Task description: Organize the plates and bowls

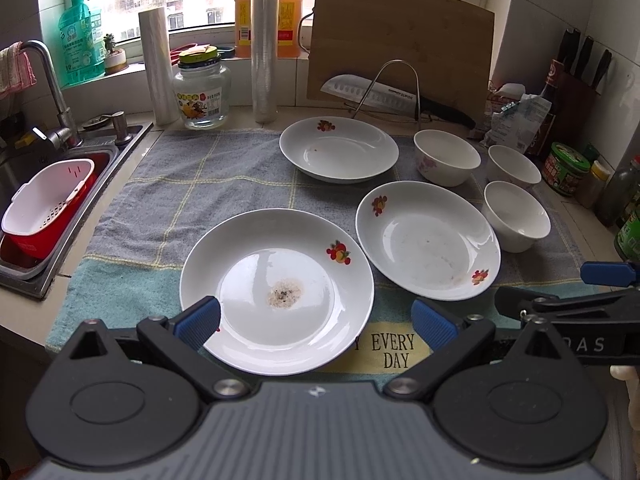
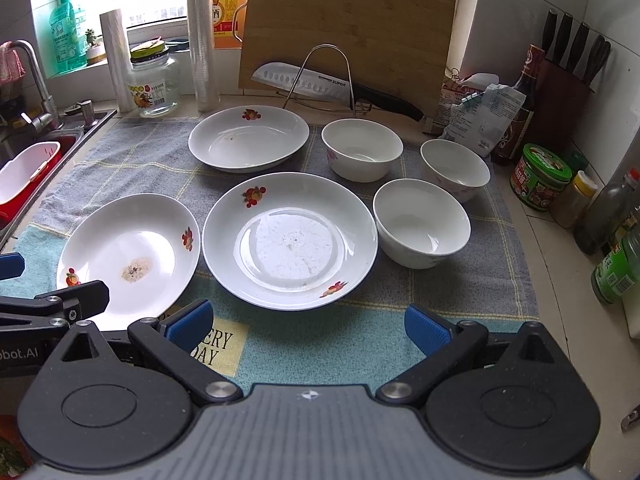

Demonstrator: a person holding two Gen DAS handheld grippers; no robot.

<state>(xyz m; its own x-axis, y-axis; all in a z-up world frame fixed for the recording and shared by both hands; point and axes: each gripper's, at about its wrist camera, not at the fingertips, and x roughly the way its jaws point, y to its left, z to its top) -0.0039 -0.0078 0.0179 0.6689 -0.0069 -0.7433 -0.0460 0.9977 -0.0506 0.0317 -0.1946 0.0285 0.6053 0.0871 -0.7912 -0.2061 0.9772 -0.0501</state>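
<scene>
Left gripper (image 1: 316,322) wide open, empty, over stained plate (image 1: 276,288) | right gripper (image 2: 308,322) open, empty | step: pre-grasp | next: pinch plate rim, stack.

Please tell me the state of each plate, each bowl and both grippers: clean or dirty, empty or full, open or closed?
Near-left white fruit-print plate: upright, brown residue in centre.
Middle white fruit-print plate: upright, faint specks, no food.
Far white fruit-print plate: upright, small stain.
Far white flower-print bowl: upright, empty.
Right white bowl: upright, empty.
Near white bowl: upright, empty.
Left gripper: open, holding nothing.
Right gripper: open, holding nothing.
</scene>
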